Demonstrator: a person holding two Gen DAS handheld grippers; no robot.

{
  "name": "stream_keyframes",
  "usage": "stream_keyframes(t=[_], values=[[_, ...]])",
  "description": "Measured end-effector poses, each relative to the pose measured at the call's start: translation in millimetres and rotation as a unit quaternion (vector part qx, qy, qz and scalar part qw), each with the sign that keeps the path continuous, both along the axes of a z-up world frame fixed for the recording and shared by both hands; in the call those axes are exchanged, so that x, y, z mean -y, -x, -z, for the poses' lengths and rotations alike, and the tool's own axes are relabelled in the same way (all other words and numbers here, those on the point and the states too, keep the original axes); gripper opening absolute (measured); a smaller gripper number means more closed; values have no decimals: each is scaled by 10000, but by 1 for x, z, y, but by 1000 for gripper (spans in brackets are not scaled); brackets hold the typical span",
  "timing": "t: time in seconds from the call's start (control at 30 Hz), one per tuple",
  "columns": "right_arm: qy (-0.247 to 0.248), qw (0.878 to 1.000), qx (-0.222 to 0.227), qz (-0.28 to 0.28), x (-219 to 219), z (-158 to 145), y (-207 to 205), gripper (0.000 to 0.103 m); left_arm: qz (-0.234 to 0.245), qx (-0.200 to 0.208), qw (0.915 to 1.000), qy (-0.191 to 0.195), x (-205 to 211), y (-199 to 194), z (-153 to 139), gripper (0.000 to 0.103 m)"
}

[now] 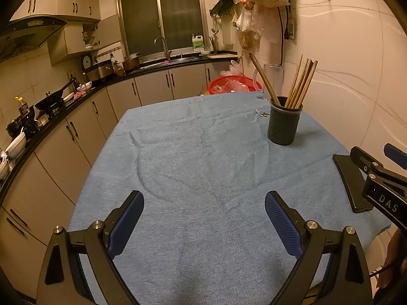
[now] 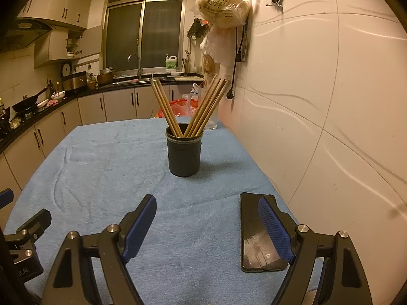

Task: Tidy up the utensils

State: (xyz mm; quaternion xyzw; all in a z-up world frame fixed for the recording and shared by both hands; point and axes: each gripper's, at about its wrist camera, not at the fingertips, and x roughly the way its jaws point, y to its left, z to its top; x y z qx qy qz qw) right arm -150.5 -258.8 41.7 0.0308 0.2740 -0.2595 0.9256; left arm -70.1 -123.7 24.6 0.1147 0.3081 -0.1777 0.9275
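Observation:
A dark round holder (image 1: 284,123) (image 2: 184,152) stands upright on the blue cloth (image 1: 198,157) (image 2: 101,167), toward the wall side. Several wooden chopsticks (image 1: 301,85) (image 2: 206,109) lean out of it in two bunches, one to the left and one to the right. My left gripper (image 1: 204,214) is open over bare cloth, well short of the holder, with nothing between its blue pads. My right gripper (image 2: 207,219) is open too and empty, the holder straight ahead of it. In the left wrist view the right gripper's black fingers (image 1: 376,178) come in at the right edge.
A black phone (image 2: 259,239) (image 1: 352,185) lies flat on the cloth by the right gripper's right finger. A clear jug (image 1: 272,78) and a red basket (image 1: 235,84) sit past the table's far end. The white wall (image 2: 318,127) runs along the right; counters curve on the left.

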Motion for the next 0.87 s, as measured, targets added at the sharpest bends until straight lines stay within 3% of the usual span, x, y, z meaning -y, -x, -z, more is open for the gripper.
stream_keyframes(t=[0.67,0.77,0.87], values=[[52,10000,9,-64,-4,-1,-6,85,-30,-25,10000,43,-5,-3,-1,96],[18,9999,-42,-128,-4,1,-13,85,-289,-83,9993,203,-17,-11,-1,96],[-128,9993,-177,-300,-4,10,-31,85,-578,-389,9975,92,-32,-38,13,96]])
